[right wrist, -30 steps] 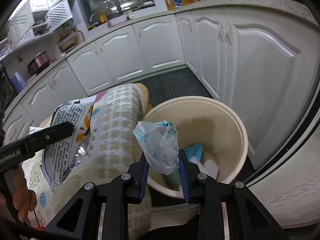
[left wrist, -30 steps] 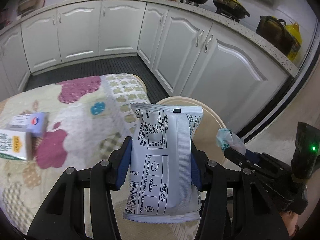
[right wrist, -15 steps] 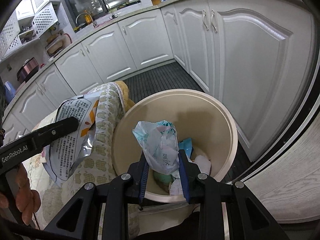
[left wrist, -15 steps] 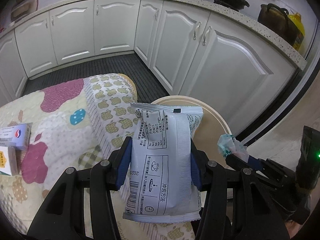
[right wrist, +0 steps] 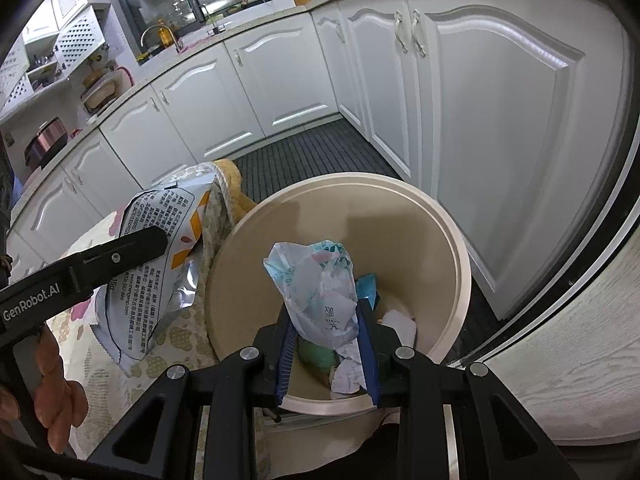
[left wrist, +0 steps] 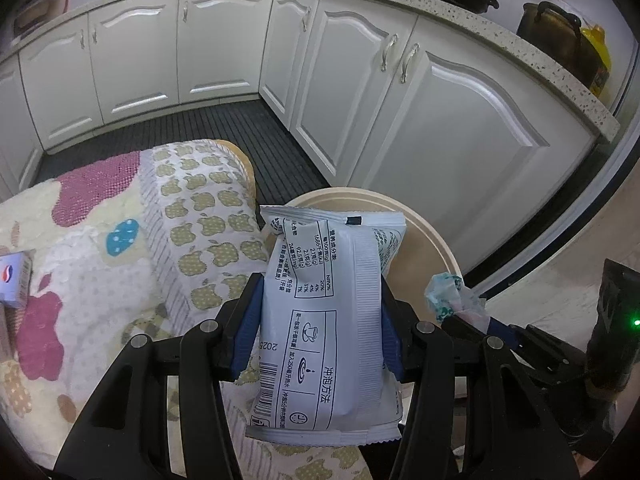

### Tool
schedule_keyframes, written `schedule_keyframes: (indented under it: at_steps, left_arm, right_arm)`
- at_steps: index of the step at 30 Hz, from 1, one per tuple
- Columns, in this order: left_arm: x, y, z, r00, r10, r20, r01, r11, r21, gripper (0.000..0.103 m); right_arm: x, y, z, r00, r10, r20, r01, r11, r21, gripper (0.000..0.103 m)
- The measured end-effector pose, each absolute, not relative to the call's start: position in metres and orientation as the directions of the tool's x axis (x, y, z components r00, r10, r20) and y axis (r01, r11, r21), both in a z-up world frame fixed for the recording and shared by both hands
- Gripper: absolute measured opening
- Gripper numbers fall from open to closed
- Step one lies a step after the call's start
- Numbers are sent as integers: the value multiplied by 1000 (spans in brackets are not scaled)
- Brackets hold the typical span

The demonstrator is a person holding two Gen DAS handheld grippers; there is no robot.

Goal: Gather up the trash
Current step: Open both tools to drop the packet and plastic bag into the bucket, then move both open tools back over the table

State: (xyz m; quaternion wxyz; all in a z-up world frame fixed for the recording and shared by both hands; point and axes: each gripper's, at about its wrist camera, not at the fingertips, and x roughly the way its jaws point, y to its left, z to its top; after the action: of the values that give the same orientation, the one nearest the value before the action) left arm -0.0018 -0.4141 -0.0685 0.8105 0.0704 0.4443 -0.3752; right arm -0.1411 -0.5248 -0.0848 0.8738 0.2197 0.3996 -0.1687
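In a white-cabinet kitchen, we hold two pieces of trash over a cream waste bin (right wrist: 460,272). Our left hand-held gripper (left wrist: 320,334) clamps a white printed food packet (left wrist: 328,320) upright between its blue pads, at the bin's rim beside the apple-patterned cloth (left wrist: 200,236) covering the worktop. Our right hand-held gripper (right wrist: 326,344) pinches a crumpled pale-blue plastic wrapper (right wrist: 320,288) directly above the bin's mouth, where paper scraps (right wrist: 396,322) and a green lump already lie inside. A small blue-and-white carton (left wrist: 14,280) rests on the cloth, well apart from the bin.
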Motion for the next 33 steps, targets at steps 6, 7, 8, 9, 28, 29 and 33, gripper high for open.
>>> schedule_keyframes:
  at_steps: [6,7,8,9,28,29,33]
  left_arm:
    - [-2,-418,-72,306,-555,-773,675,699,-235,56]
    - [-2,-419,-72,306,-556,-773,677,698,-234,59]
    - [-3,-419,-72,310,-555,-772,677,699,-231,62]
    - [-4,-418,-72,311,-555,-771,678,699,-229,62]
    - [-13,-377,-55,388,-524,-759,650,739,-178,65]
    - [-13,-372,-54,396,-518,-758,646,744,-171,65]
    - [-9,-355,-52,405,-509,-759,627,759,-174,65]
  right_arm:
    - [-138,-528,-89,611,-119,-783,482,841,248,30]
    - [-137,-529,-90,608,-118,-785,485,838,249,32]
    - [-137,-529,-90,608,-117,-785,488,836,253,38]
    - [-137,-530,-90,610,-117,-784,491,832,258,44]
    - [-147,-497,-74,628,-88,-774,445,856,264,47]
    - [-146,-493,-71,632,-85,-771,437,860,263,47]
    - [-142,-479,-64,644,-74,-762,407,876,259,47]
